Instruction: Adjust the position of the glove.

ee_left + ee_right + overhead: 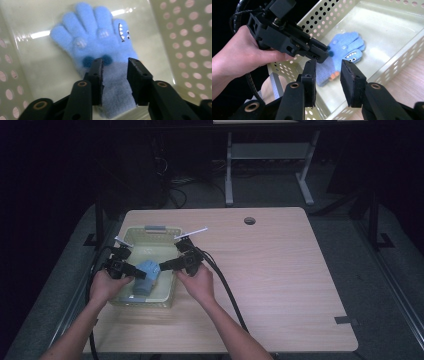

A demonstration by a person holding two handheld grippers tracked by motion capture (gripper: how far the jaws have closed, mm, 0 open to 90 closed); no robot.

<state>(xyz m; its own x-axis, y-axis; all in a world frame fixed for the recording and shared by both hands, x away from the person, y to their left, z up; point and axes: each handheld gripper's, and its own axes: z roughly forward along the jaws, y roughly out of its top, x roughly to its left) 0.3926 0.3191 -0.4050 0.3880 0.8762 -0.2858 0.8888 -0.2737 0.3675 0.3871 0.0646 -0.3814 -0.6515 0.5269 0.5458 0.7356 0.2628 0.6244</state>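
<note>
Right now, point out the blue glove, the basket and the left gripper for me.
blue glove (100,37): left gripper view, on the palm below the fingers.
basket (397,60): right gripper view, on the perforated side wall.
left gripper (115,67): left gripper view, midway between its open jaws, above the glove's cuff.

Room lighting is dim; the background beyond the table (280,270) falls to near black. Overhead light strikes the basket (30,62) floor as bright glare streaks. The high view is soft and grainy. In the gripper views, the near jaws are slightly blurred.
</note>
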